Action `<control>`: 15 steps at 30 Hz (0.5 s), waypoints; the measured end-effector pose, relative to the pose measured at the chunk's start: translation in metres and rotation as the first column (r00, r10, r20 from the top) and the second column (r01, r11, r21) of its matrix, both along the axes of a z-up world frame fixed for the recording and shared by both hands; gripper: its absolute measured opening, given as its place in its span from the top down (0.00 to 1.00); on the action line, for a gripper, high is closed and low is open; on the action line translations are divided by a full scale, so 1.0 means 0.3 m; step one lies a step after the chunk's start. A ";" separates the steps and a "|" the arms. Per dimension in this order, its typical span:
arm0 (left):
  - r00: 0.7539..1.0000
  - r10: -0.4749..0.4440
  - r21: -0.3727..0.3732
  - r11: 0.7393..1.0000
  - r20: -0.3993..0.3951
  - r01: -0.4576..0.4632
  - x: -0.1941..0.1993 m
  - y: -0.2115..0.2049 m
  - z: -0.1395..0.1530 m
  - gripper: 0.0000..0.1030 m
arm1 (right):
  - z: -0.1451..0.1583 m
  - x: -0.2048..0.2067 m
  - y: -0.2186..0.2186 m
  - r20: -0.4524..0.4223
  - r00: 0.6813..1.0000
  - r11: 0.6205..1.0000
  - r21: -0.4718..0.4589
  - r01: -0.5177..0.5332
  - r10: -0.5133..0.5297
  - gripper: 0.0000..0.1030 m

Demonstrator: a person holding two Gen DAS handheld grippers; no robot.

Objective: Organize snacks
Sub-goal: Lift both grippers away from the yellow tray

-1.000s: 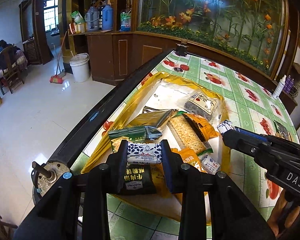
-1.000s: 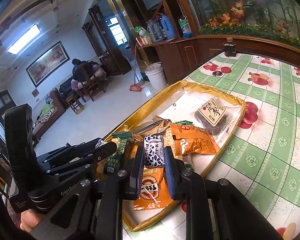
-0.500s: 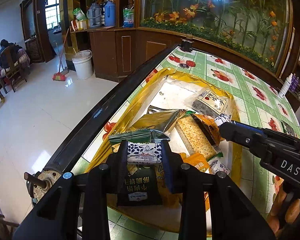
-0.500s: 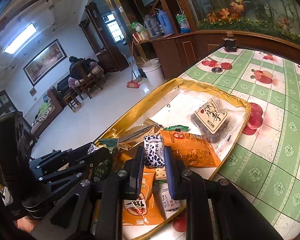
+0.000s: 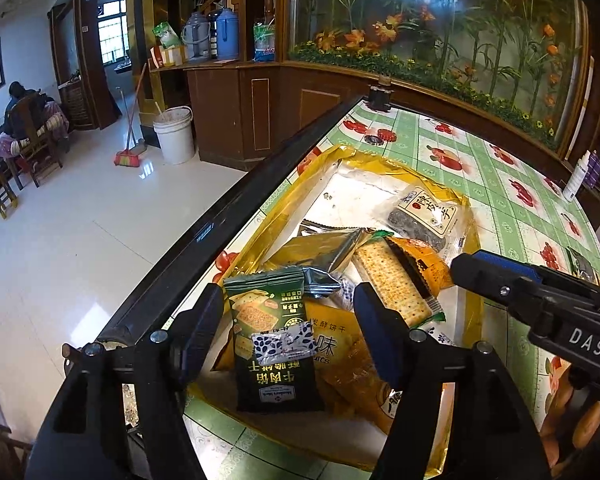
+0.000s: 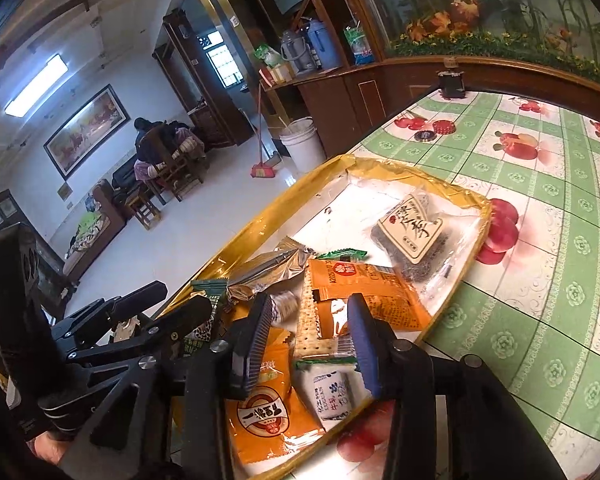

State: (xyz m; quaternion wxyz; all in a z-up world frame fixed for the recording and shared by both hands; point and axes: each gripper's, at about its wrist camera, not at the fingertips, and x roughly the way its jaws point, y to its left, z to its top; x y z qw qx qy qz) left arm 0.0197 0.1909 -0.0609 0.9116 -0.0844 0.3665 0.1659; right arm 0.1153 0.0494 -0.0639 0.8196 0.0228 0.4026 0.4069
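- Snacks lie piled in the gold-rimmed tray [image 5: 260, 236] on the tabletop [image 6: 540, 280], at its near end.
- Left gripper [image 5: 288, 320]: jaws have just been opening; the blue-and-white candy [image 5: 283, 344] held a second ago now lies free on the dark green biscuit packet [image 5: 274, 344], between the parted jaws.
- Right gripper [image 6: 308, 340]: jaws have just been opening; its own blue-and-white candy [image 6: 331, 390] now rests on the pile below them, beside the orange packet [image 6: 266, 412].
- Judgement: both candies are deposited; each gripper is free for the next snack.
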 end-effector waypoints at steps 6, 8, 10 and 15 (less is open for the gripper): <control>1.000 -0.011 0.018 1.000 0.010 0.011 -0.004 -0.041 0.028 0.27 | 0.022 -0.010 -0.109 0.007 0.999 0.999 0.016 0.044 -0.045 0.55; 1.000 -0.017 0.024 1.000 0.014 0.017 -0.005 -0.062 0.040 0.27 | 0.027 -0.019 -0.154 0.008 0.998 0.998 0.022 0.062 -0.062 0.53; 0.999 -0.030 0.022 0.999 0.018 0.029 -0.005 -0.085 0.048 0.27 | 0.031 -0.029 -0.204 0.015 0.996 0.996 0.022 0.083 -0.083 0.52; 0.997 -0.077 0.022 0.997 0.014 0.076 0.011 -0.170 0.059 0.25 | 0.022 -0.049 -0.375 0.012 0.985 0.985 0.028 0.173 -0.173 0.46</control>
